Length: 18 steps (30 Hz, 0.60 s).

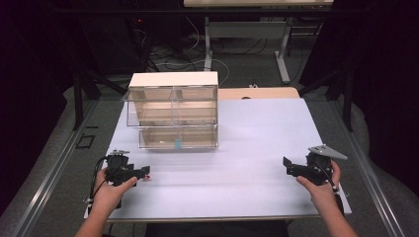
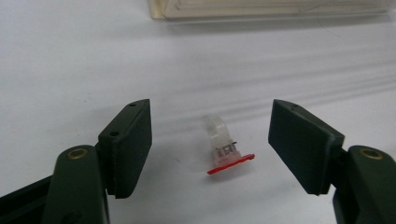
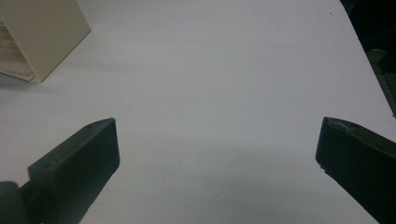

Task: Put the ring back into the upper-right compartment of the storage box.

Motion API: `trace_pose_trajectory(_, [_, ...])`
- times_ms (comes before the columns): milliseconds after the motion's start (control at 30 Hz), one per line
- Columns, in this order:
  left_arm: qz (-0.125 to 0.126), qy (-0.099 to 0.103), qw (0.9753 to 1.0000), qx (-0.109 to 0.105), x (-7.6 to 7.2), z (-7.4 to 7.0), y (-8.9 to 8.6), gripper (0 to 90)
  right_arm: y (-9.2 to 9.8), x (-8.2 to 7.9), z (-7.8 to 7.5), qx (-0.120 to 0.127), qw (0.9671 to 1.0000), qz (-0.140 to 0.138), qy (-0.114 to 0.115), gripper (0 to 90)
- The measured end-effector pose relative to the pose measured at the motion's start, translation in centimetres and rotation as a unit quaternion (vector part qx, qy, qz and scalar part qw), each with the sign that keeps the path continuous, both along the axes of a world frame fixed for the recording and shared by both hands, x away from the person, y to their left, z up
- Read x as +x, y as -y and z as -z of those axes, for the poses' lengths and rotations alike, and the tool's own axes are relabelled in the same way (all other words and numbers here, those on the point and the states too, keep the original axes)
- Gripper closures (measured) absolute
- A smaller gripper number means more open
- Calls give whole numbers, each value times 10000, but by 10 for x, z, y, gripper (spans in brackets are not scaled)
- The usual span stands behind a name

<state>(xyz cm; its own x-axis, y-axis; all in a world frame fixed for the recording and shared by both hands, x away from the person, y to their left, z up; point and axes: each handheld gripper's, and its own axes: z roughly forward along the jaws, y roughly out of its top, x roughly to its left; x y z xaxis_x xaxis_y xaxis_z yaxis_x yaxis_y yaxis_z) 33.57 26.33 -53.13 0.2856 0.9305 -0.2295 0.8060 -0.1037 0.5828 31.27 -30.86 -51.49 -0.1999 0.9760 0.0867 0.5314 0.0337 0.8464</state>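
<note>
Now: small clip between spread jaws

Seen from the high view, the left gripper [image 1: 143,172] sits near the table's [image 1: 257,148] front left edge, with only a red speck at its tip marking the small clip [image 1: 147,177]. The left gripper view gives what that one cannot: the clip [image 2: 224,151] is a clear plastic body on a thin red base, lying on the white surface between the two jaws and touching neither. The left gripper [image 2: 210,140] is released, jaws wide apart. The clip's long axis seems to run from the red base, nearest the camera, up and away toward the clear drawer cabinet [image 1: 173,111], leaning a little left, though blur makes its exact shape hard to read. The right gripper [image 1: 289,165] is held over the table's right side, well apart from the clip; in its own view the right gripper [image 3: 217,140] is likewise released over bare tabletop, the cabinet's beige corner [image 3: 37,37] at upper left
</note>
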Motion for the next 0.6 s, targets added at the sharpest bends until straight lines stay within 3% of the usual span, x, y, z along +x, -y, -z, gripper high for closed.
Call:
trace_pose_trajectory(300, [144,-272,9994,158,5,6,10,377,0,0,1,5,10000,-16,-21,0])
trace_pose_trajectory(467, [221,-265,9992,221,5,9,11,407,0,0,1,10,10000,-17,-27,0])
trace_pose_trajectory(600, [438,-273,9980,365,4,10,12,421,0,0,1,17,10000,-15,-29,0])
